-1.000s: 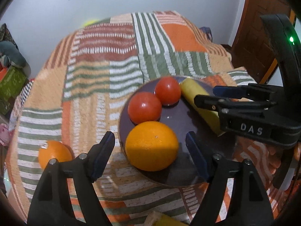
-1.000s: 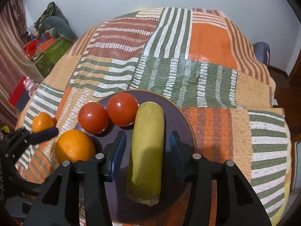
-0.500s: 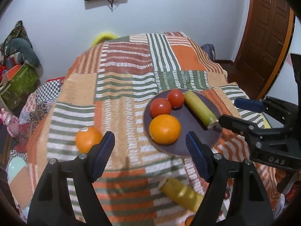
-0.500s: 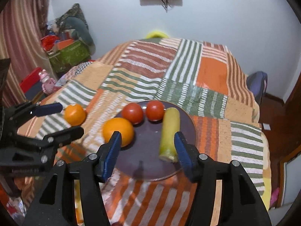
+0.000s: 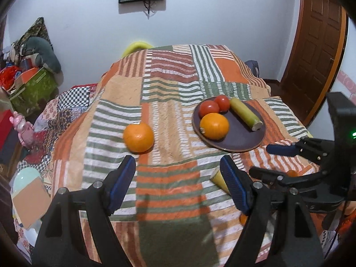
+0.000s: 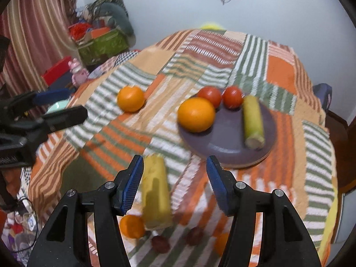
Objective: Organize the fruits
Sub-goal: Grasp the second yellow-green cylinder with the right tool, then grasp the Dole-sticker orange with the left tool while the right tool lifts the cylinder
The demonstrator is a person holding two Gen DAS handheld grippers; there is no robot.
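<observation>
A dark plate [image 5: 240, 142] [image 6: 222, 146] on the patchwork cloth holds two tomatoes [image 5: 214, 106] [image 6: 209, 95], an orange [image 5: 214, 125] [image 6: 196, 114] and a long yellow-green fruit [image 5: 244, 116] [image 6: 252, 122]. A loose orange [image 5: 138, 136] [image 6: 130, 99] lies left of the plate. A second yellow-green fruit [image 6: 155, 191] [image 5: 216, 177] lies near the front edge. My left gripper [image 5: 178, 178] hangs open over bare cloth, back from the loose orange. My right gripper [image 6: 174, 173] is open and holds nothing, with the second yellow fruit under its left finger.
Small oranges [image 6: 132, 225] and dark red fruits [image 6: 160, 243] lie at the table's near edge. The cloth drops off on every side. A green box of clutter [image 5: 33, 86] and a pink toy [image 5: 22, 129] stand to the left, and a wooden door [image 5: 316, 51] to the right.
Both grippers have drawn back and up from the plate. The right jaws have widened, and the long yellow fruit they straddled stays on the plate. The loose orange and front fruits have come into view.
</observation>
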